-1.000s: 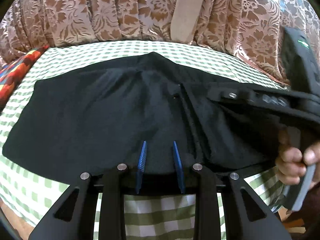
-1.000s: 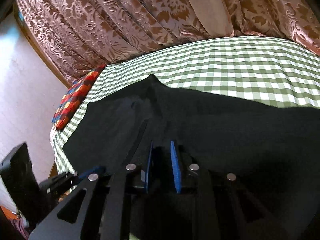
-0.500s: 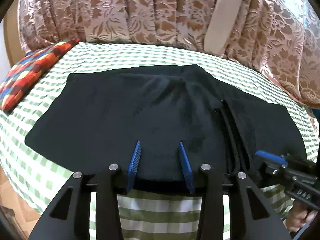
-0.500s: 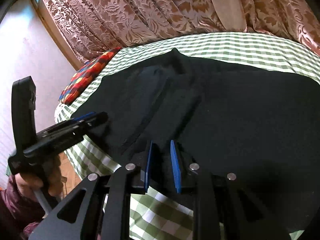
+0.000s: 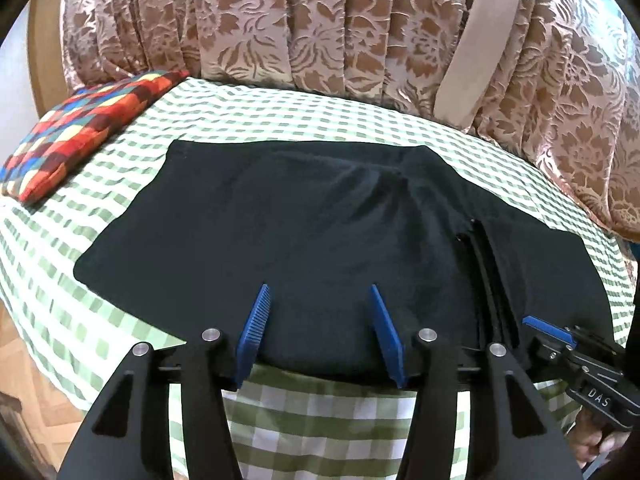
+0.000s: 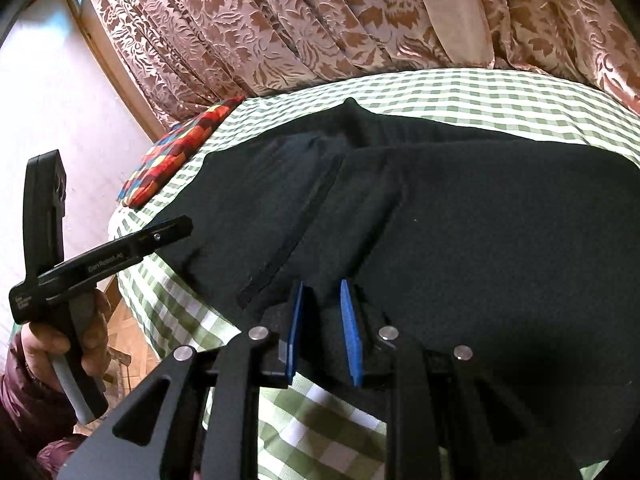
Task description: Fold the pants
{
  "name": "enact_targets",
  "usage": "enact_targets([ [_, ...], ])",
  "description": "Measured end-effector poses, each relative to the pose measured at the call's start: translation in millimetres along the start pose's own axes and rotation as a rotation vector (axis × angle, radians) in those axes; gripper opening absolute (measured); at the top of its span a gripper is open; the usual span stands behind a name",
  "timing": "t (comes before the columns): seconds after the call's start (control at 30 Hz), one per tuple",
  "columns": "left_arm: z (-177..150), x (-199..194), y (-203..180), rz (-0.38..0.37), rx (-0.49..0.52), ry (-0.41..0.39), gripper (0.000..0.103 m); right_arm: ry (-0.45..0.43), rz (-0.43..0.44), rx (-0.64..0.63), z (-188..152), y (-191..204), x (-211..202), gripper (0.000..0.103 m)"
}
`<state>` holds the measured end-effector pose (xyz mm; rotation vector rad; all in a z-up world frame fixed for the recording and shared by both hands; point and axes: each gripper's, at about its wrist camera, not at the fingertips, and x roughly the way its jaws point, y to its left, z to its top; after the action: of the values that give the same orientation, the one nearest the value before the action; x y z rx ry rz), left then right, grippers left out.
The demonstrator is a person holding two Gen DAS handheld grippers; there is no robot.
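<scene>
Black pants point(image 5: 304, 232) lie spread flat across a bed under a green-and-white checked sheet point(image 5: 304, 408), floral curtains point(image 5: 320, 28) behind. At far left we see a patchwork pillow point(image 5: 76, 132) beside the pants. Our left gripper point(image 5: 318, 300) hangs over the near hem, its blue jaws standing apart after just widening; no fabric is pinched between them. At right, our right gripper point(image 6: 322, 300) has its narrow jaws closed on a fold of the pants' near edge.
</scene>
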<state>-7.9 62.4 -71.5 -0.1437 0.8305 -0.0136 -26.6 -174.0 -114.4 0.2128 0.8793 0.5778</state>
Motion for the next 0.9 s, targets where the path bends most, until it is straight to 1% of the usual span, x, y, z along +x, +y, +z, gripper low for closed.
enact_targets([
  [0.1,0,-3,15,-0.047,-0.058,0.012,0.051,-0.001,0.001,0.001,0,0,0,0.019],
  [0.17,1,-5,34,-0.101,-0.135,0.032,0.051,-0.004,0.005,0.004,0,0,0,0.019],
  [0.2,1,-6,51,-0.132,-0.204,0.043,0.051,-0.006,0.009,0.007,0,-1,-1,0.019],
  [0.27,-1,-9,84,-0.153,-0.332,0.051,0.051,-0.011,0.017,0.013,0,-2,-1,0.019],
  [0.3,-3,-11,106,-0.166,-0.412,0.052,0.051,-0.013,0.022,0.016,0,-3,-1,0.019],
  [0.4,-14,-18,155,-0.160,-0.592,0.034,0.051,-0.015,0.034,0.027,0,-5,-1,0.019],
  [0.53,-28,-9,196,-0.207,-0.795,0.041,0.051,-0.017,0.037,0.030,1,-5,-1,0.019],
  [0.67,-29,6,206,-0.217,-0.867,0.053,0.051,-0.015,0.038,0.031,0,-6,-1,0.019],
  [0.83,-18,21,205,-0.216,-0.862,0.051,0.051,-0.016,0.032,0.031,0,-8,-2,0.019],
  [0.9,-15,24,208,-0.199,-0.851,0.052,0.050,-0.017,0.028,0.029,0,-7,-1,0.019],
])
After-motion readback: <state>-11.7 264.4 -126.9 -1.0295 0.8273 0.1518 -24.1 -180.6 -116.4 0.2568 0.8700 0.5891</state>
